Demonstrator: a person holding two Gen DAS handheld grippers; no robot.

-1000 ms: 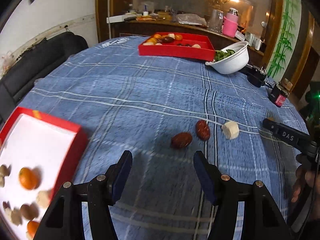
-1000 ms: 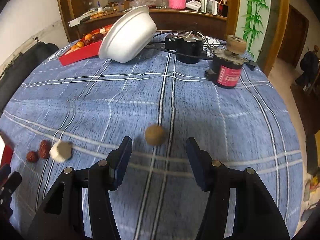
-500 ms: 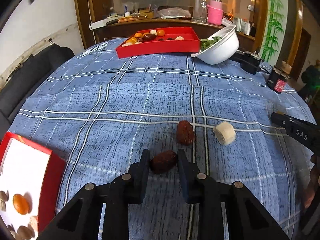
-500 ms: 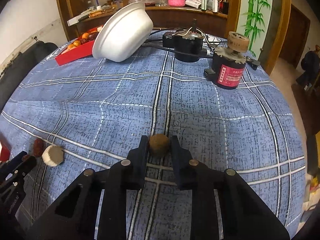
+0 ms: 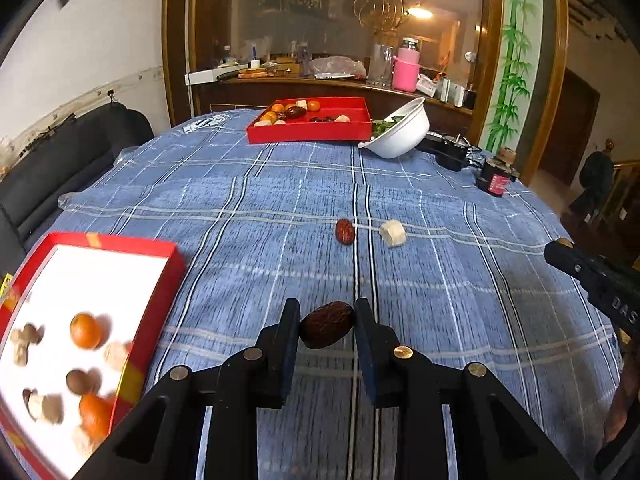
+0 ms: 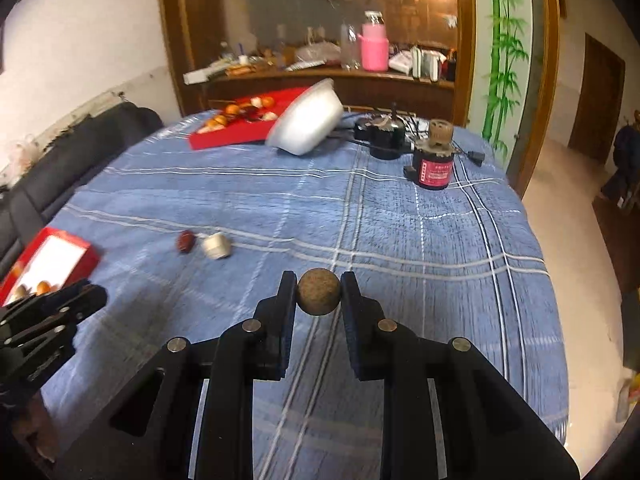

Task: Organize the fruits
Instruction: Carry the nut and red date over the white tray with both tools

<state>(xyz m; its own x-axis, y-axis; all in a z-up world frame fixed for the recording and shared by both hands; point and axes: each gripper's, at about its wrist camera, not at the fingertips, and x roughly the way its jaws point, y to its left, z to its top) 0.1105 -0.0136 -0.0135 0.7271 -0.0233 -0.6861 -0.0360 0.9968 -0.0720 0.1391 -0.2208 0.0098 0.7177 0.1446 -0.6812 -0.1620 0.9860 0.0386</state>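
Left hand-held gripper (image 5: 327, 322): clamped on red date (image 5: 327, 330), above bench (image 5: 280, 208), right of near red tray (image 5: 160, 280) | Right hand-held gripper (image 6: 319, 292): clamped on brown round fruit (image 6: 319, 291), above bench | Second date (image 5: 345, 231), white piece (image 5: 392, 233): on bench beyond near red tray

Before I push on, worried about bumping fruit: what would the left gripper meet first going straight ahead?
Likely the loose dark red date on the blue checked tablecloth, though depth is unclear; the left gripper holds another date.

Round table draped in blue plaid cloth (image 5: 248, 200), bearing two red trays (image 5: 312, 134) (image 5: 160, 280), tilted white bowl (image 5: 400, 136), wrinkled red date (image 5: 345, 231), pale fruit chunk (image 5: 393, 233), black-and-red cylindrical device (image 5: 496, 178).
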